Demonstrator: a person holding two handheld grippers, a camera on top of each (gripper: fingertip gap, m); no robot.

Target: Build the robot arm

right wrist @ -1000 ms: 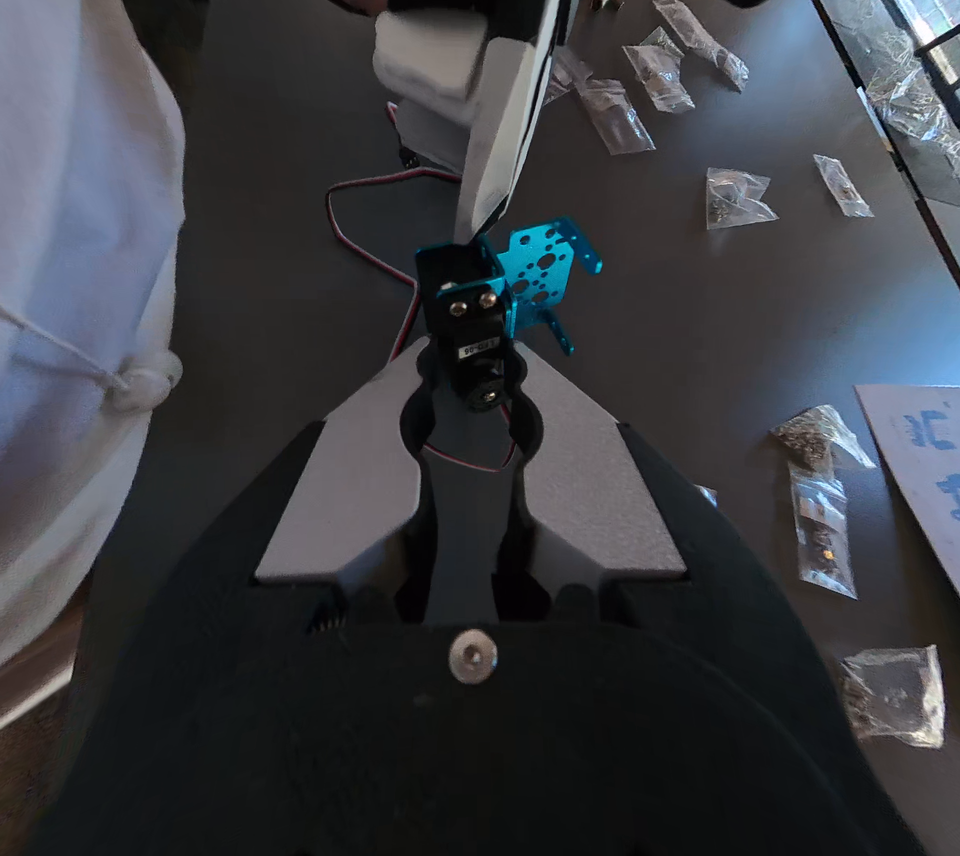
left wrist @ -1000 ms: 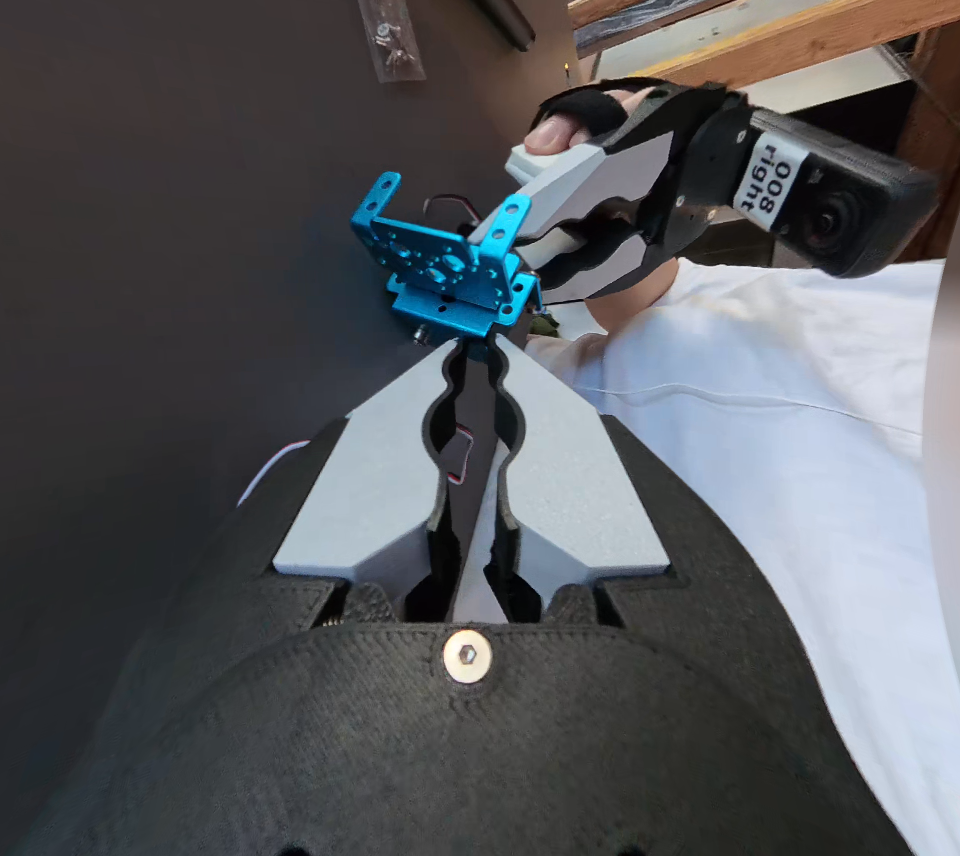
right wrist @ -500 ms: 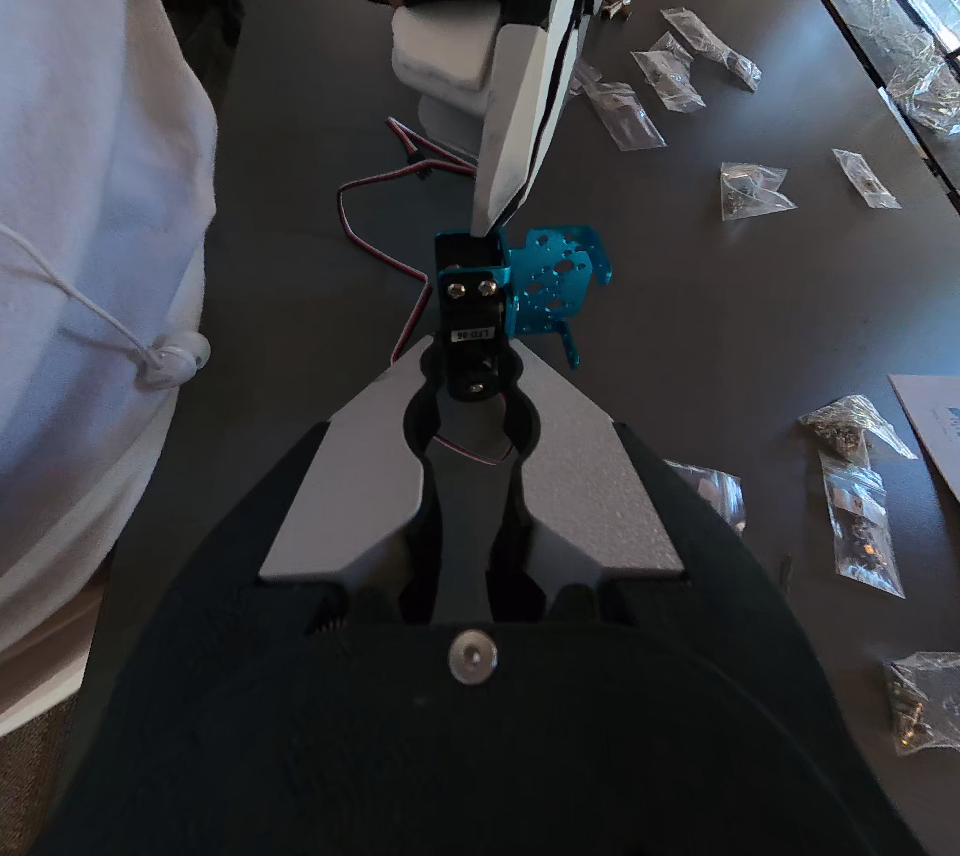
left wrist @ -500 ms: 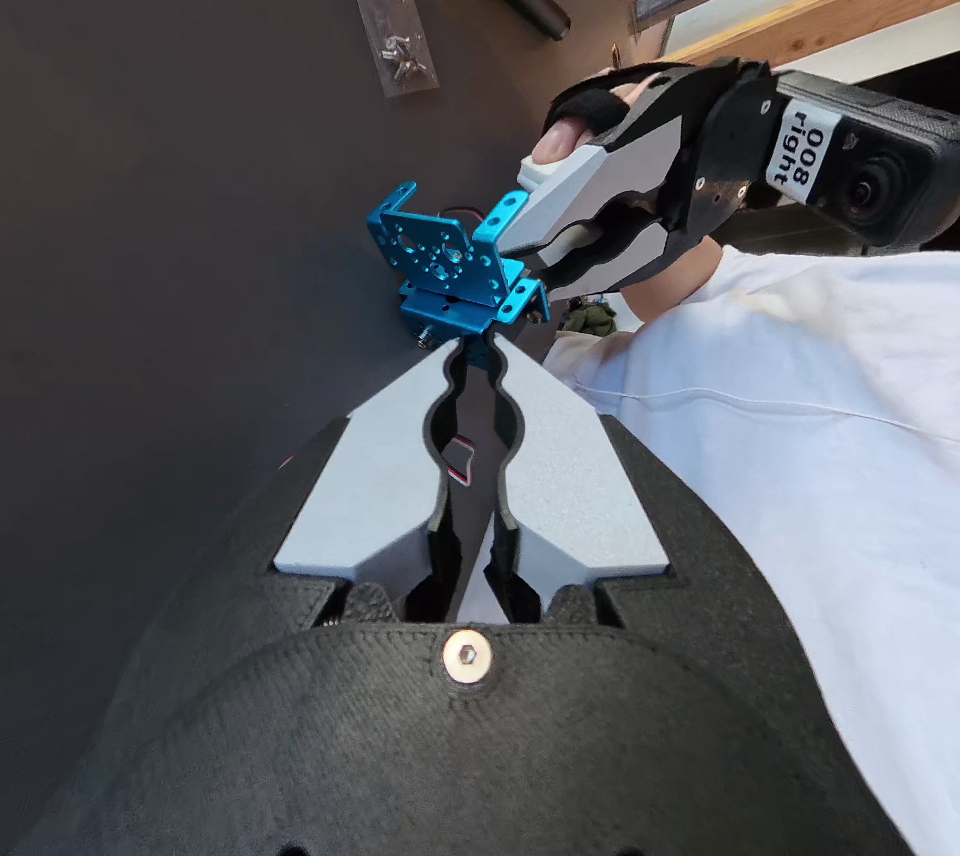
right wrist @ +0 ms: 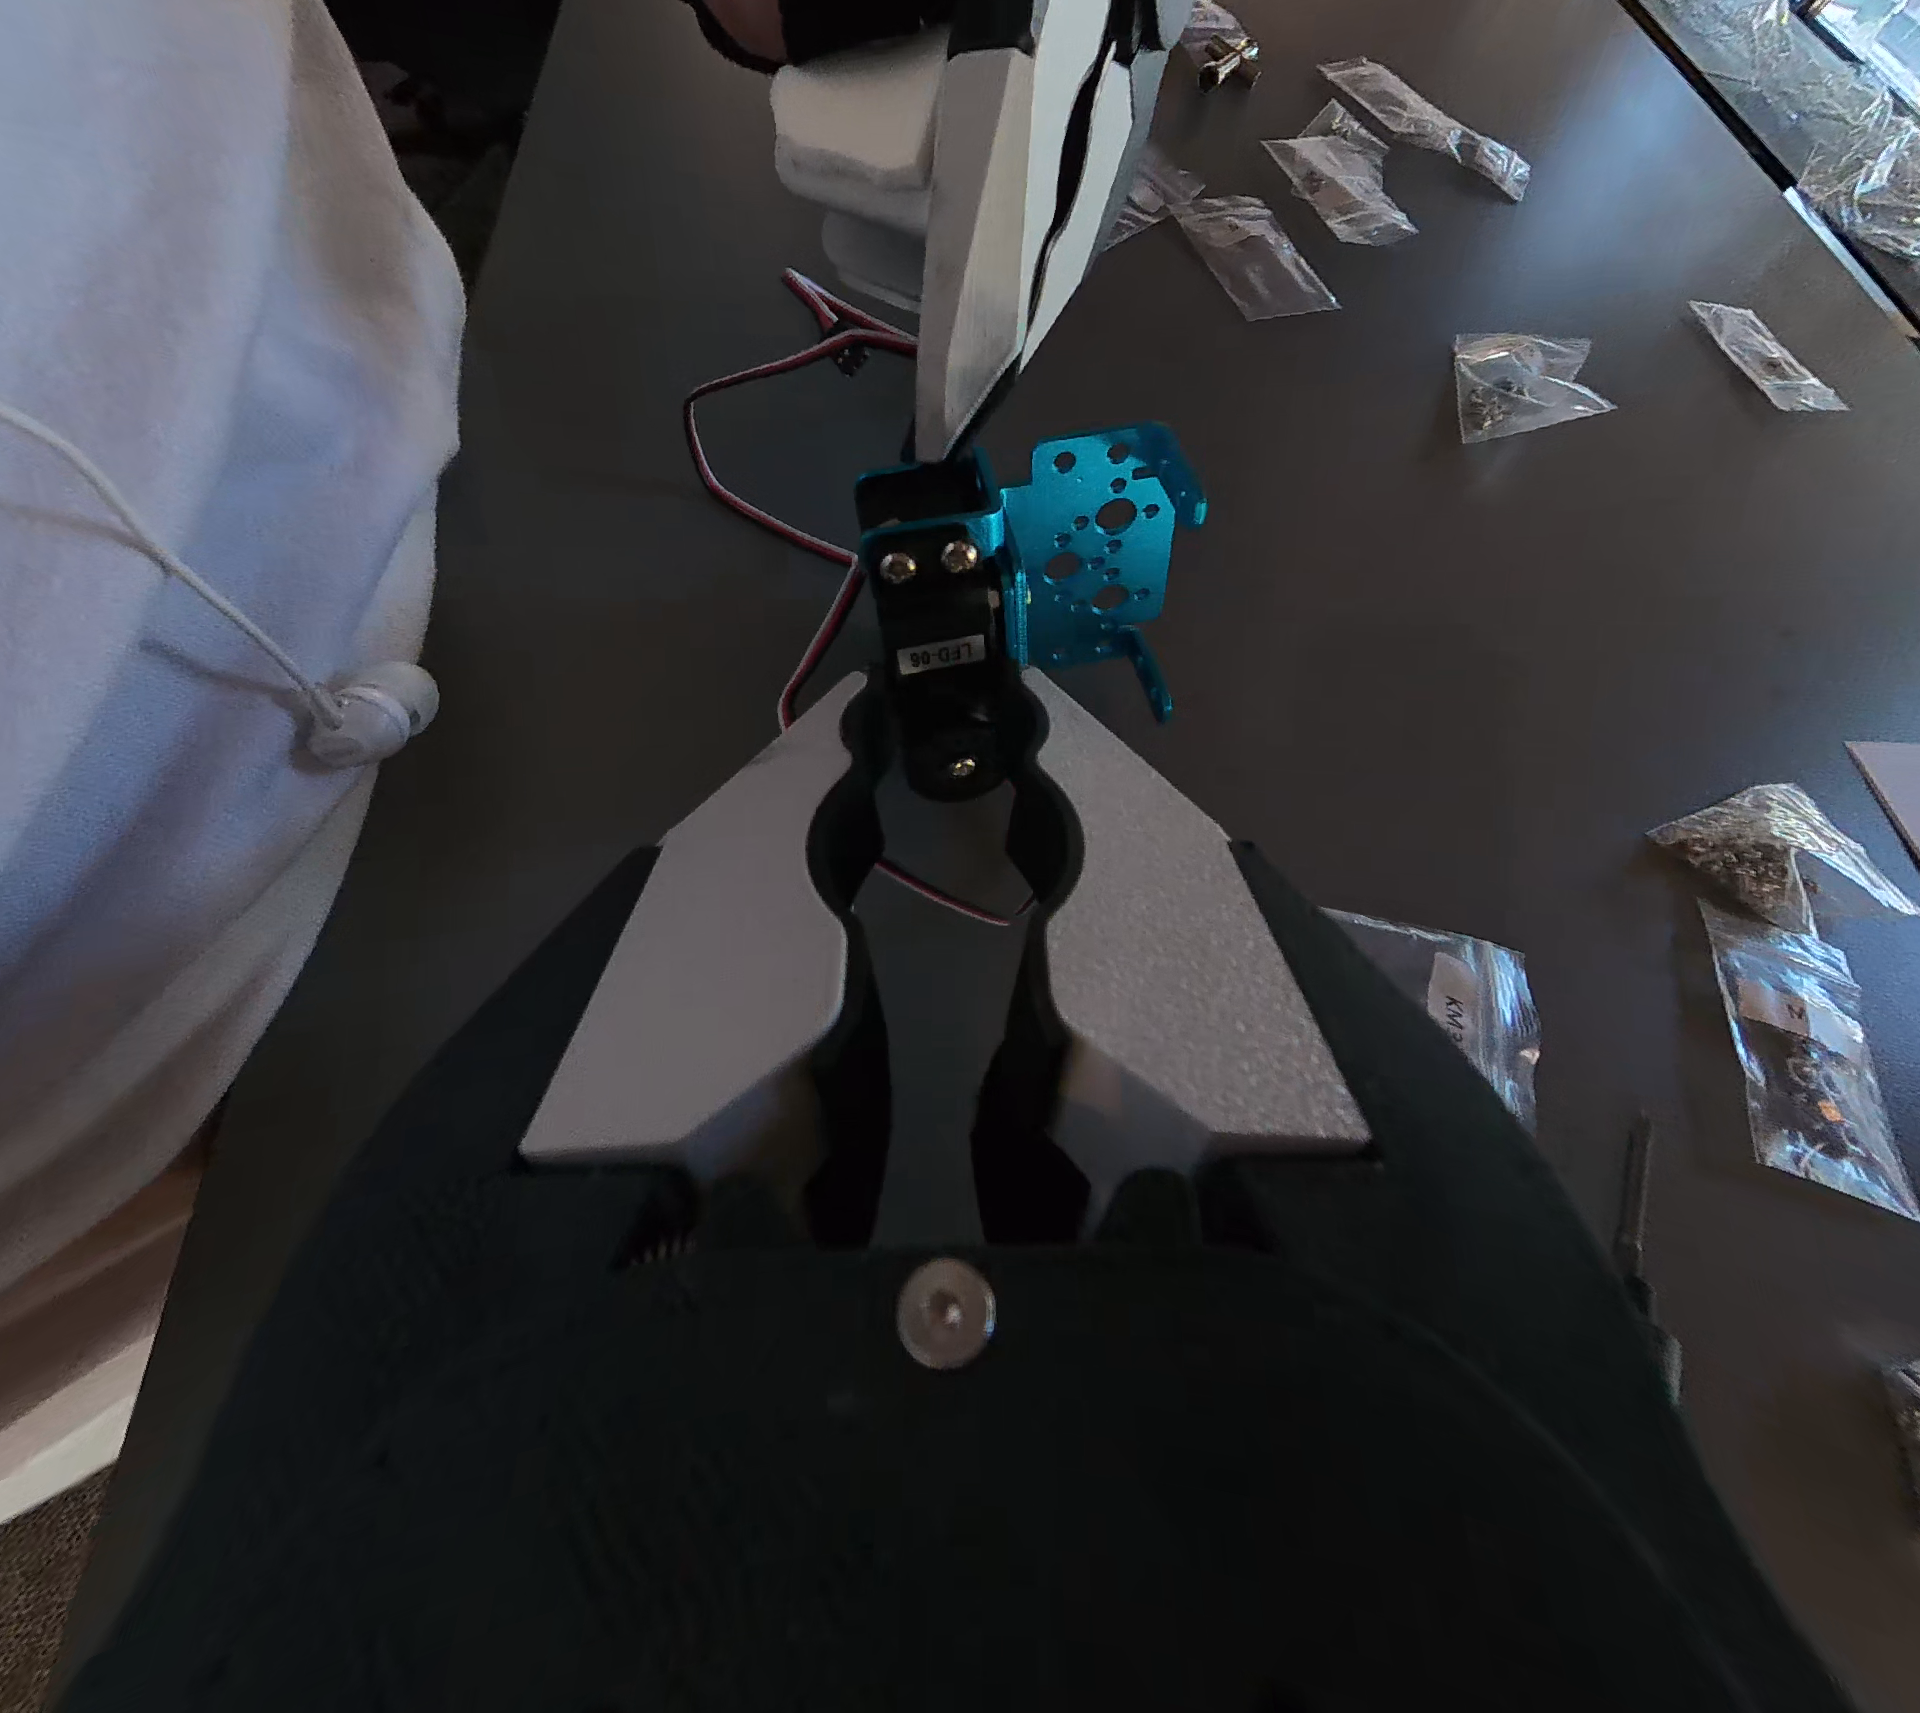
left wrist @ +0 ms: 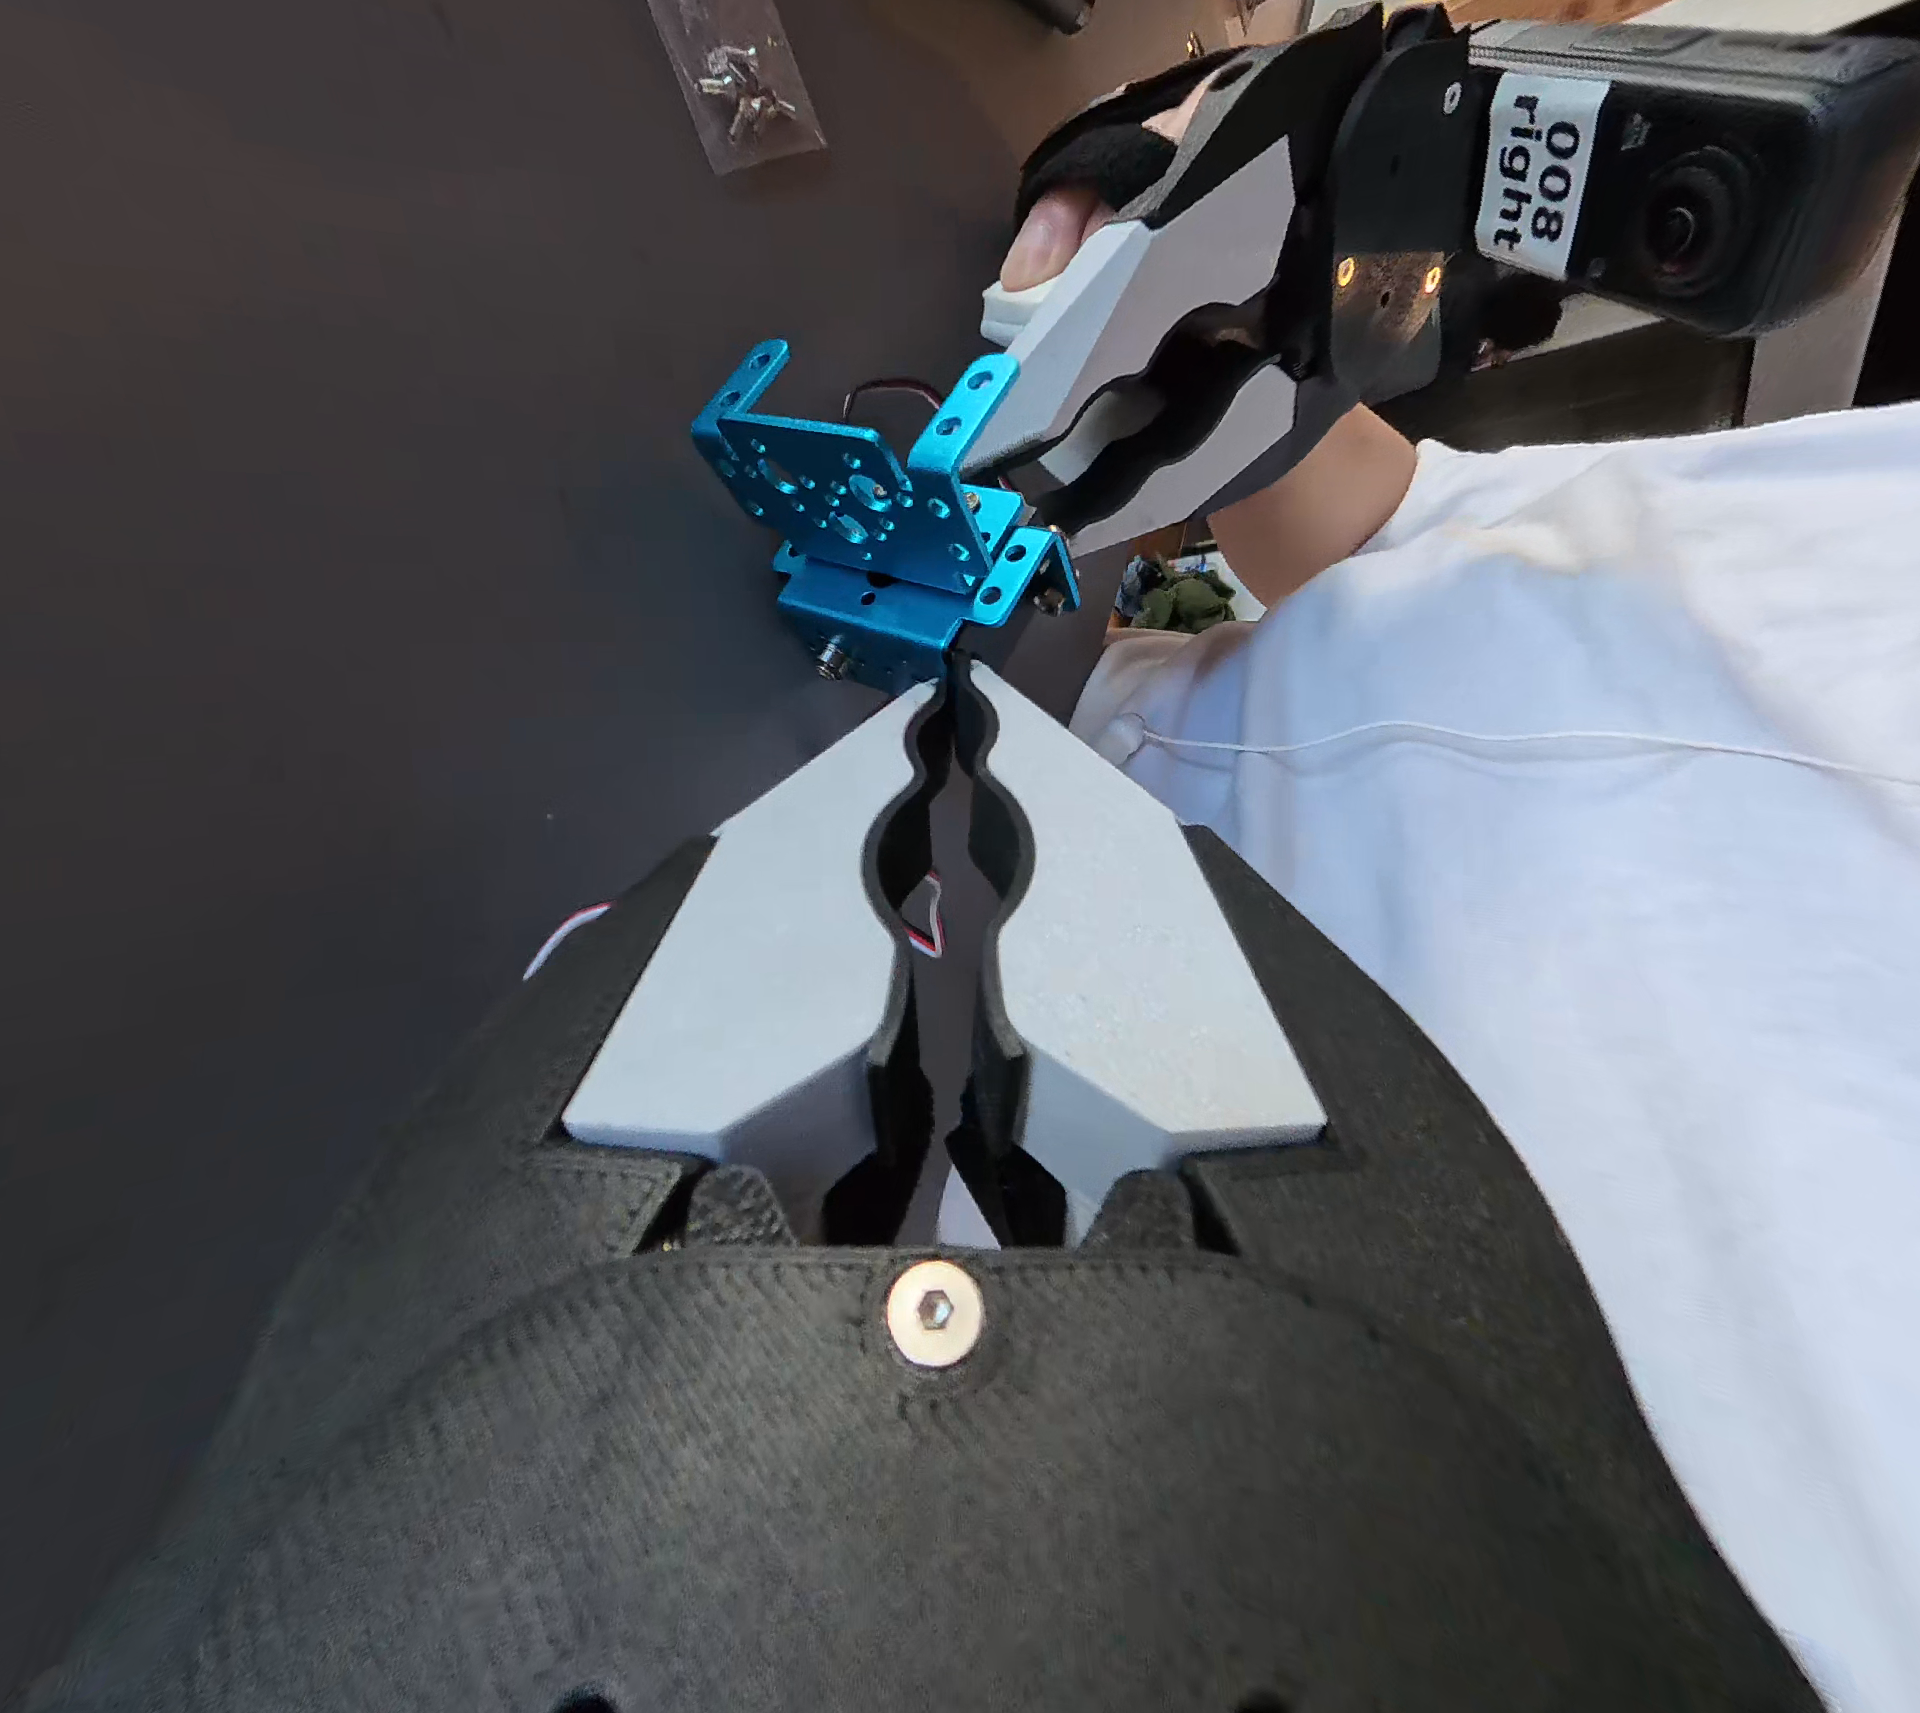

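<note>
Servo (right wrist: 940,676) with its blue perforated bracket (left wrist: 868,531) hangs above the dark table (right wrist: 1455,624), pinched from two sides. The right gripper (right wrist: 951,733) has its fingers closed on the servo's black body — the left gripper (left wrist: 954,676), tips nearly together, clamps the bracket's lower edge. A red-white-black wire (right wrist: 748,437) trails to the tabletop, near clear bags of hardware (right wrist: 1517,385).

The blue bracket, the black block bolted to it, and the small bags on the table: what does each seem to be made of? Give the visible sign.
Blue bracket: probably anodised aluminium; thin bent sheet, punched holes, metallic blue sheen.
Black block: likely moulded plastic; matte casing with silver screws, a servo by its look.
Small bags: clear plastic film; glossy, crinkled, contents visible through them.
</note>
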